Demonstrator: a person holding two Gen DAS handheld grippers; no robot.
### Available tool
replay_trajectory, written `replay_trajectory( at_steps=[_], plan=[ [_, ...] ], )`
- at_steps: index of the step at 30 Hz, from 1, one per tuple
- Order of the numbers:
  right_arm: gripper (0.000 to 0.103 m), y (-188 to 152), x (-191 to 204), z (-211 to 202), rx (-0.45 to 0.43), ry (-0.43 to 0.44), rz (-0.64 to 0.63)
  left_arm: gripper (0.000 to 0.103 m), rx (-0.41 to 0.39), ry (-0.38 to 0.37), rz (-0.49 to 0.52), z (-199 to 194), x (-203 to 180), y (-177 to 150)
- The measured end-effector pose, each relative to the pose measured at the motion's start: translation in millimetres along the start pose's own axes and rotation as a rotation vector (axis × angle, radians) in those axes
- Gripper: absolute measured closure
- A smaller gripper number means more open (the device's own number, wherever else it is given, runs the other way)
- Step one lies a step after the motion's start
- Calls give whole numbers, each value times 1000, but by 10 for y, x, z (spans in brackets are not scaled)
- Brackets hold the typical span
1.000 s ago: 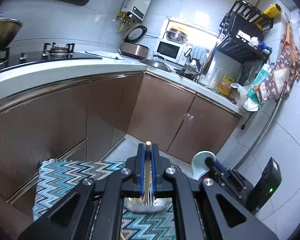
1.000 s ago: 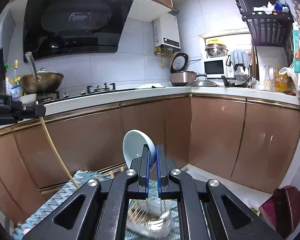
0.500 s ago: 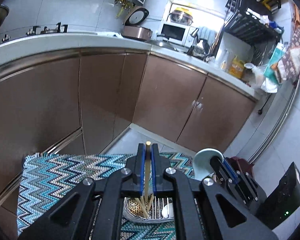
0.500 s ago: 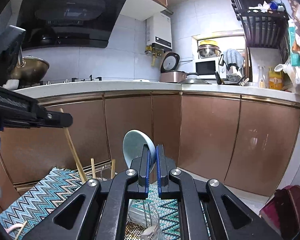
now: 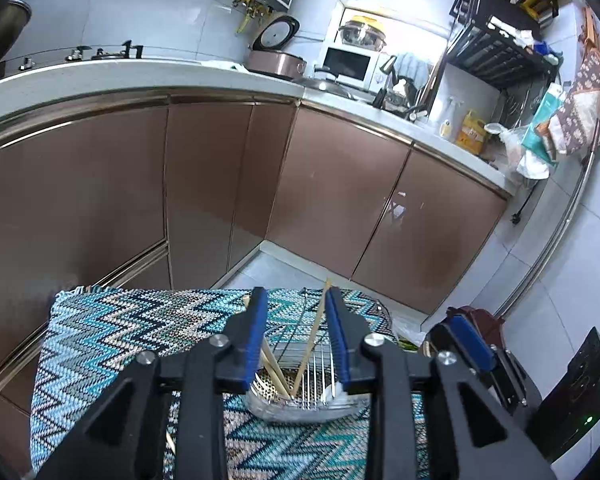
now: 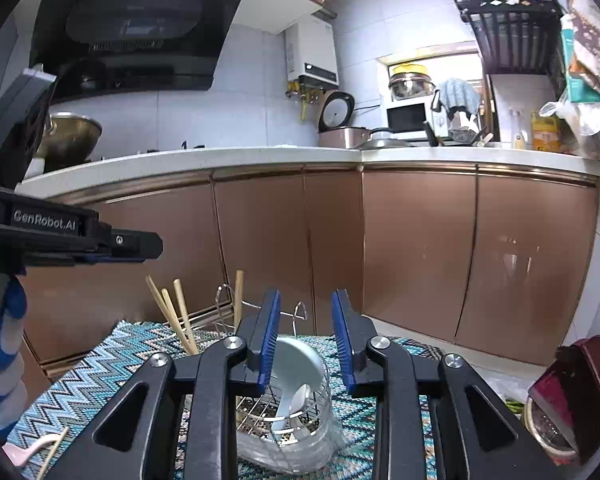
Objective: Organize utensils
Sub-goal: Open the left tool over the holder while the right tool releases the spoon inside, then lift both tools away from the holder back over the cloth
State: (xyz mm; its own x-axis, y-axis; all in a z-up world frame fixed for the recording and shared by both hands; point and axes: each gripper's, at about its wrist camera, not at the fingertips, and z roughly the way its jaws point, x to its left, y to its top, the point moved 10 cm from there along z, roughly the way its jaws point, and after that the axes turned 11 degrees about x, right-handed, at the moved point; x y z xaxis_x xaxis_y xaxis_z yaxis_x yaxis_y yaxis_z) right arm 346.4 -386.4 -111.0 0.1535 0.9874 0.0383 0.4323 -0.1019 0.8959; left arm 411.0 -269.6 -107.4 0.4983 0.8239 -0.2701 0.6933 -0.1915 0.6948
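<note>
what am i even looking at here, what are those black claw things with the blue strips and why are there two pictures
Those are two hand-held grippers, one in each of a person's hands, each with its own camera looking forward along its two fingers; hence two pictures. One view is from the left gripper, the other from the right gripper. Below both sits a wire utensil basket on a zigzag-patterned cloth. The jaws of both have just been opening: a chopstick now leans loose in the basket between the left jaws, beside other chopsticks, and a pale blue spoon stands in the basket below the right jaws. Neither gripper holds anything.
</note>
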Motion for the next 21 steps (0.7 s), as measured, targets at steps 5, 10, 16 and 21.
replay_trajectory(
  at_steps=[5,10,16,21],
  plan=[
    [70,26,-41,-395,-15,-18,22,71,-28,-3,-1,-387,-29,-120],
    [53,4,-83,-813,-18,-35,46,69,-105,26,16,-930,-48,-269],
    [52,-42,-25,-1282,-13,-20,60,69,-193,67,34,-1569,-63,-484],
    [51,-96,132,-1648,-8,-1,45,67,-220,80,27,-2019,-68,-709]
  ],
)
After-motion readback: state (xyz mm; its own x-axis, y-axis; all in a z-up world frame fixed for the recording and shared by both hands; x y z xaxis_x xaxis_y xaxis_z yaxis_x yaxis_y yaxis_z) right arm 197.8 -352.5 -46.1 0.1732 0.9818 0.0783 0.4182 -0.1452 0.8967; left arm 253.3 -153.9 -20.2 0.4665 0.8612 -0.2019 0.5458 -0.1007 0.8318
